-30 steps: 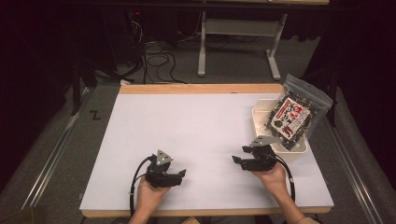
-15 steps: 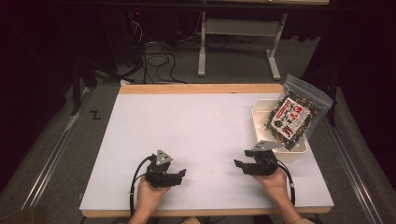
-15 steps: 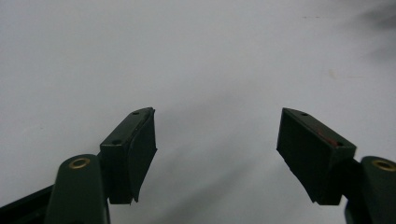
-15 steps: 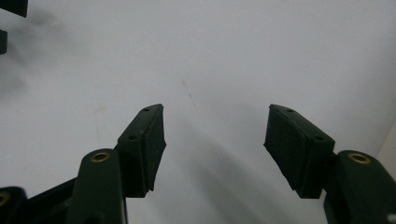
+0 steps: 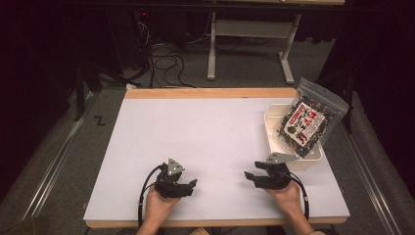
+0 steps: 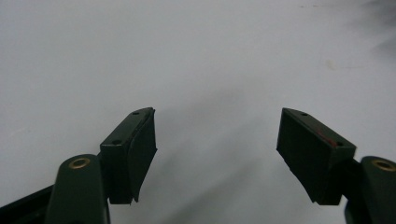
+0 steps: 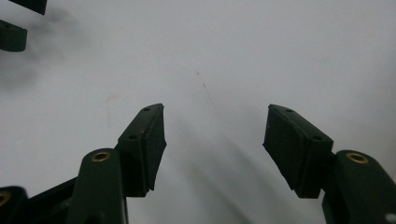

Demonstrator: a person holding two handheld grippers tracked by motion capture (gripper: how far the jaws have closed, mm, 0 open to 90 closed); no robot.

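My left gripper (image 5: 194,184) rests low over the white table (image 5: 205,132) near its front edge, held in a hand, its jaws pointing right. In the left gripper view, the left gripper (image 6: 217,140) stands open with only bare table between its pads. My right gripper (image 5: 248,178) sits opposite, jaws pointing left toward the other one. In the right gripper view, the right gripper (image 7: 215,135) is open too, with nothing in it. The left gripper's jaw tips (image 7: 16,32) peek in at the top left of the right gripper view.
A cream bin (image 5: 309,160) stands at the table's right edge, just beyond my right hand. A clear snack bag (image 5: 306,122) with a red and white label leans out of it. Cables and a desk frame (image 5: 249,34) lie on the floor behind the table.
My right gripper has slipped a little toward the table's front edge. The left gripper has stayed put, and both remain open.
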